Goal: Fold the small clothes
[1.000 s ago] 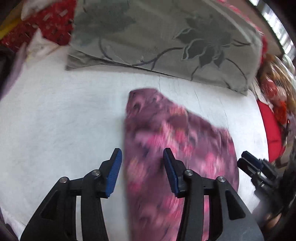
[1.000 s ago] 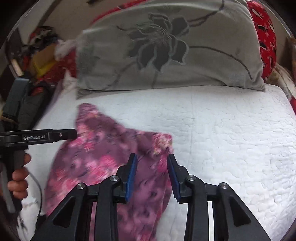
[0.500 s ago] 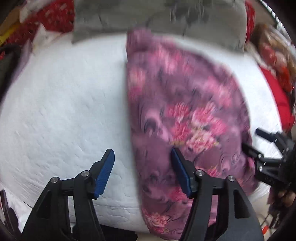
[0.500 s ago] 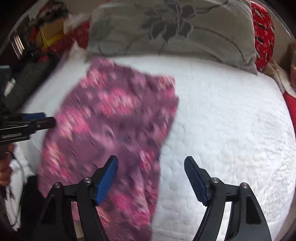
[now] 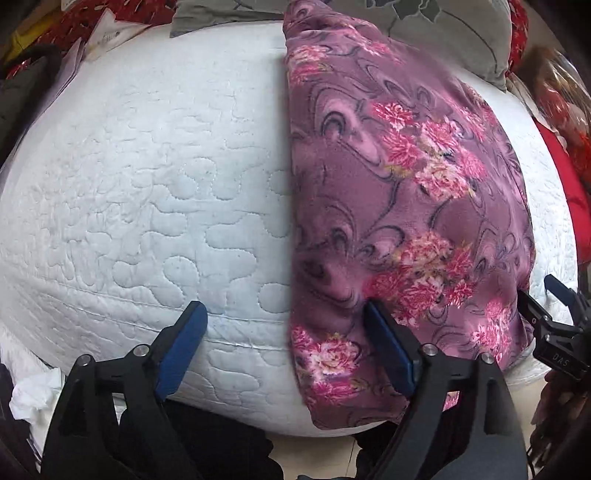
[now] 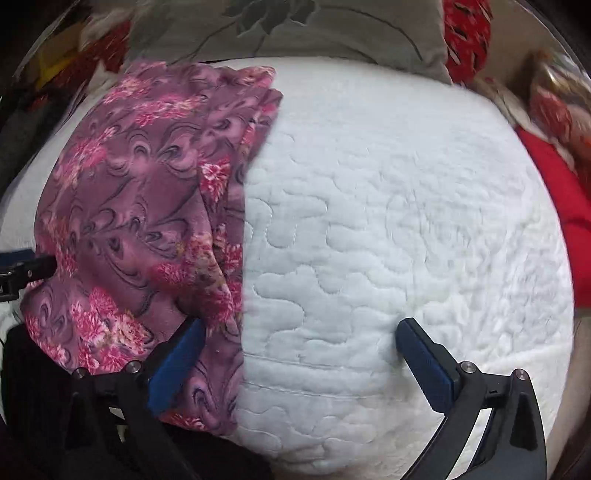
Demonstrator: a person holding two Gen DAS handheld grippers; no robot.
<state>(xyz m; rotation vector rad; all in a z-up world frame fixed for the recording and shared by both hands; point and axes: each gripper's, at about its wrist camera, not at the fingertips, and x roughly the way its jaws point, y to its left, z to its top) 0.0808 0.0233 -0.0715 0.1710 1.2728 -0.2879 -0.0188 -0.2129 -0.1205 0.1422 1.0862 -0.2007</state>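
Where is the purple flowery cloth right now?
The purple flowery cloth lies flat on the white quilted bed, right of centre in the left wrist view, its far end by the grey pillow and its near end hanging over the bed's front edge.

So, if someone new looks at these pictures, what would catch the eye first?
First the purple floral garment, lying flat on the white quilted bedcover, its near end hanging over the edge. Then the two blue-padded tools: the left hand-held gripper straddles its left edge, the right hand-held gripper its right edge, both open and just widened. A grey flowered pillow lies behind.
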